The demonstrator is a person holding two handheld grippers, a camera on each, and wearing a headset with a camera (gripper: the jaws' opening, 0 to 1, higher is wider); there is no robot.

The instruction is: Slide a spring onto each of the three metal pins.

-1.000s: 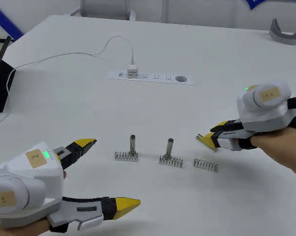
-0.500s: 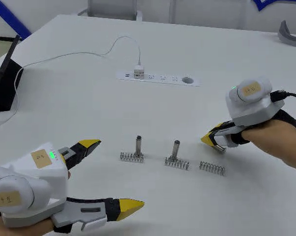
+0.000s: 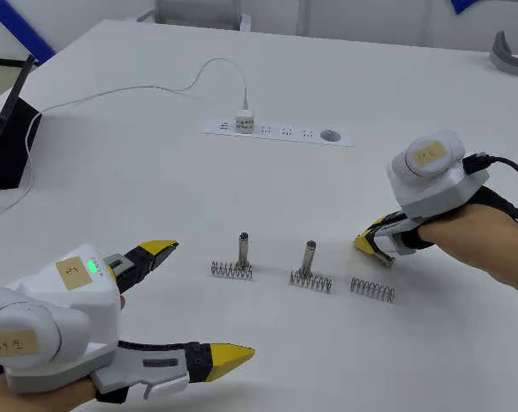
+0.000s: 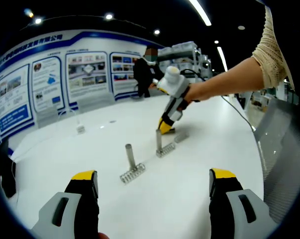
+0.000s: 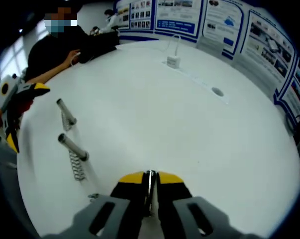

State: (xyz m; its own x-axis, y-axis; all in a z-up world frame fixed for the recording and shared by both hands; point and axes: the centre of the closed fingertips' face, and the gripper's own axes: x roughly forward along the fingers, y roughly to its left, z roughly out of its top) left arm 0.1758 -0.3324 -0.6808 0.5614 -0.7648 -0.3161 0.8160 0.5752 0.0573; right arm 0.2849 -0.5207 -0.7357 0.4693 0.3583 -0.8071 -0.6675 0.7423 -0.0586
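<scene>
The table (image 3: 112, 189) is presenting a plain white surface. The left hand-held gripper (image 3: 203, 300) is showing a white body, black jaws, yellow tips, a green light (image 3: 91, 267) and tan labels (image 3: 70, 273). The right hand-held gripper (image 3: 368, 245) is showing the same white, black and yellow scheme. The springs (image 3: 311, 281) and the pins (image 3: 243, 246) are showing bare silver-grey metal. The power strip (image 3: 280, 133) and its cable (image 3: 155, 88) are appearing white. The sleeve (image 4: 271, 55) is showing a beige knit pattern.
</scene>
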